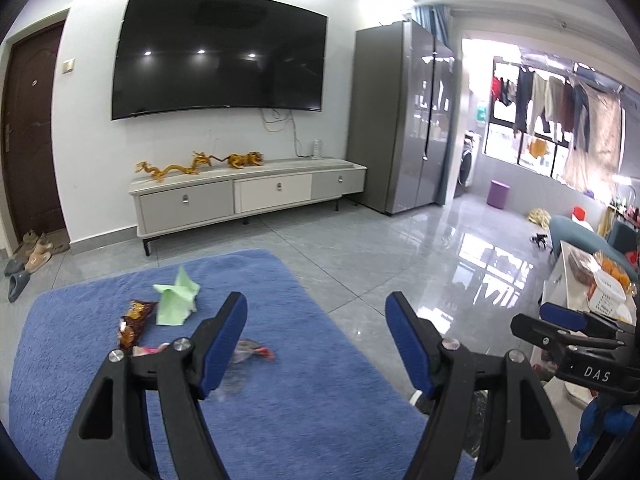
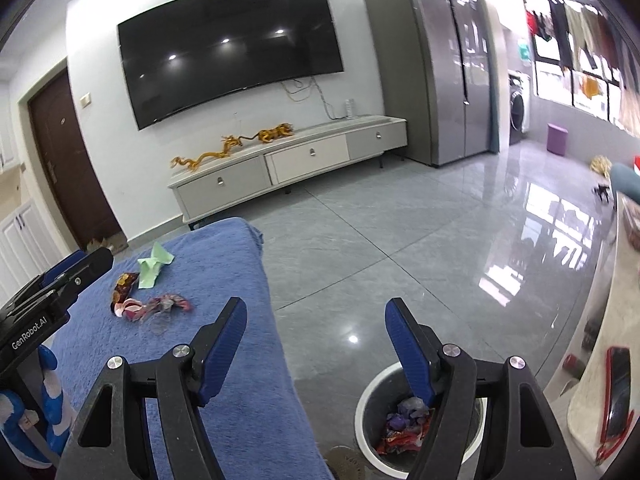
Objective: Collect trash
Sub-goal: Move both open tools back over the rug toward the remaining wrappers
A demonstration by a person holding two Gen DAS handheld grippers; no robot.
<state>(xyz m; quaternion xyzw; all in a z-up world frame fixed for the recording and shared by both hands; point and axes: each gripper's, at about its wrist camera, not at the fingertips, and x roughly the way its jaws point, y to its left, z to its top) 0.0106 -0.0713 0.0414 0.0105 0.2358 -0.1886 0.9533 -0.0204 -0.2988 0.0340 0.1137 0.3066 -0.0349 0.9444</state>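
Note:
Trash lies on a blue rug: a crumpled green paper, a brown snack wrapper, a pink wrapper and a clear red-ended wrapper. The same items show in the right wrist view: green paper, brown wrapper, pink and clear wrappers. My left gripper is open and empty above the rug. My right gripper is open and empty, above the floor beside the rug, over a round bin holding several wrappers.
A TV cabinet stands against the far wall under a wall TV, with a grey fridge to its right. A white table with a red-cased phone stands at the right. Glossy tiled floor lies between.

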